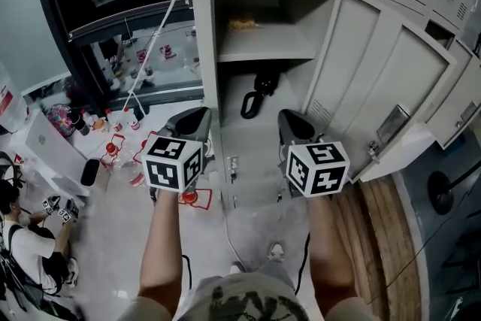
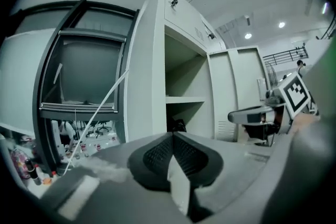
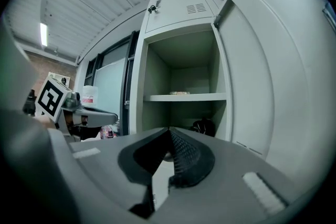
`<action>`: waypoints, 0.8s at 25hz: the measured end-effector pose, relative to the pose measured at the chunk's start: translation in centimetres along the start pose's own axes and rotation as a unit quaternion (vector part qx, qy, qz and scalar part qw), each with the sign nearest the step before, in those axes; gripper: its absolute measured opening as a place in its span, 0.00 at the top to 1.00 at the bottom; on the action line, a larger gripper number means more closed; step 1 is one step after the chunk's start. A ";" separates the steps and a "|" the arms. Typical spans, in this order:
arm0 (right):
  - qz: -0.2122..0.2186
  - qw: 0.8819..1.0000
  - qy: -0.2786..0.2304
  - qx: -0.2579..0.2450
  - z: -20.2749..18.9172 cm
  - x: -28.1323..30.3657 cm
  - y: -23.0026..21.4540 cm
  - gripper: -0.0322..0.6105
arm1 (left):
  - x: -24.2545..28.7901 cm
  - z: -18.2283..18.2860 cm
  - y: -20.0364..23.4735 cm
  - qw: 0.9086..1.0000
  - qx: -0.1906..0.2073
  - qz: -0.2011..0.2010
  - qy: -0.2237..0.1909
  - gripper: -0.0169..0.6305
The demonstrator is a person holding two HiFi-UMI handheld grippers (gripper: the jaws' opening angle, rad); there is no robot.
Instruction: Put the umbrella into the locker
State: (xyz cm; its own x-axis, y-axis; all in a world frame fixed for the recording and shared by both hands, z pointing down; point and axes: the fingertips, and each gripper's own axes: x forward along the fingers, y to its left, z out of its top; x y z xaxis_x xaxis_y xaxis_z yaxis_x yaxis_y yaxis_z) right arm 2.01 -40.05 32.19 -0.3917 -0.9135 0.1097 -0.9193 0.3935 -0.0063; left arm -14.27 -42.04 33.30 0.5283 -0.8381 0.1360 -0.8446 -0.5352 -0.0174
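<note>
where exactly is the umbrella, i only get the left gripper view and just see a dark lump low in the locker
Observer: In the head view the umbrella lies in the lower compartment of the locker, under the shelf, with its hooked handle toward the opening.
Operator: so nothing's carried on my other side
Observer: No. The right hand-held gripper is shut, with nothing between its jaws.
Operator: is that shelf free
Observer: Not quite. A small yellowish thing lies on it.
</note>
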 end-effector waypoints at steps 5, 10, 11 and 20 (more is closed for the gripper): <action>-0.002 1.000 0.005 -0.005 -0.5 -0.2 1.0 0.95 | -0.8 -0.1 0.9 1.000 0.003 -0.001 0.001 0.96; -0.006 1.000 0.005 0.002 -0.8 -0.5 1.2 0.95 | -1.0 -0.3 0.9 1.000 0.004 -0.008 0.001 0.96; -0.007 1.000 0.005 0.003 -0.9 -0.5 1.2 0.95 | -1.0 -0.3 0.9 1.000 0.004 -0.008 0.001 0.96; -0.010 1.000 0.004 0.006 -0.8 -0.6 1.3 0.95 | -1.0 -0.4 0.5 1.000 -0.002 -0.021 0.002 0.96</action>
State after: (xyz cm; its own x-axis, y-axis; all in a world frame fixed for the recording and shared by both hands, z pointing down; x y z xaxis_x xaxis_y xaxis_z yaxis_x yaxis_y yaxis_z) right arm 1.08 -38.91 32.94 -0.3737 -0.9201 0.1170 -0.9271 0.3745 -0.0161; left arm -15.24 -41.45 33.58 0.5625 -0.8149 0.1399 -0.8223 -0.5690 -0.0078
